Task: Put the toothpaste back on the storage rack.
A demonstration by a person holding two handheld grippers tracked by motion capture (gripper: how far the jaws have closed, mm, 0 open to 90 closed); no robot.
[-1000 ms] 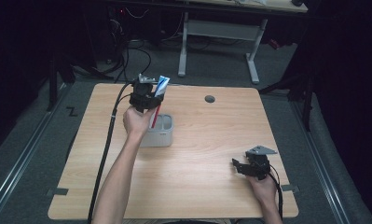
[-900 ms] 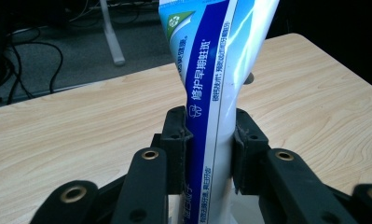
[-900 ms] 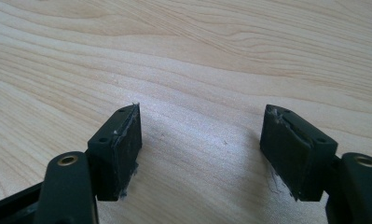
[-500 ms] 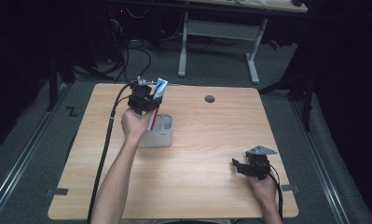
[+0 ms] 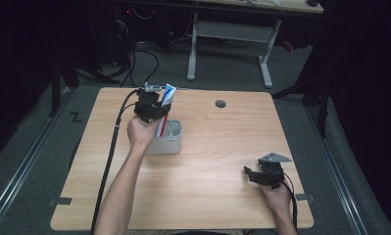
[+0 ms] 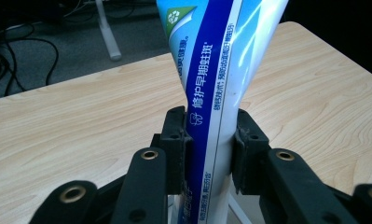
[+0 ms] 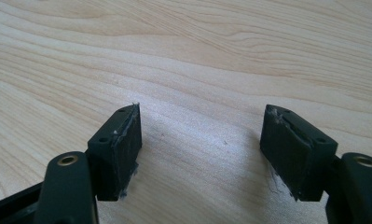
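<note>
Toothpaste is pinched upright by the left tool, directly above the holder on the tabletop; the right tool is spread, well apart, resting idle.

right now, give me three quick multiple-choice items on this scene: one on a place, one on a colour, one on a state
1. Where is the grey holder?
A. the table's left half
B. the right edge
C. the floor

2. What colour is the broad band along the toothpaste tube?
A. red
B. blue
C. black

3. How is the right gripper?
A. shut on a tube
B. shut on nothing
C. open

Answers:
1 A, the high view shows it left of the table's middle.
2 B, the left gripper view shows it between the left gripper's jaws.
3 C, bare wood shows between its jaws.
</note>
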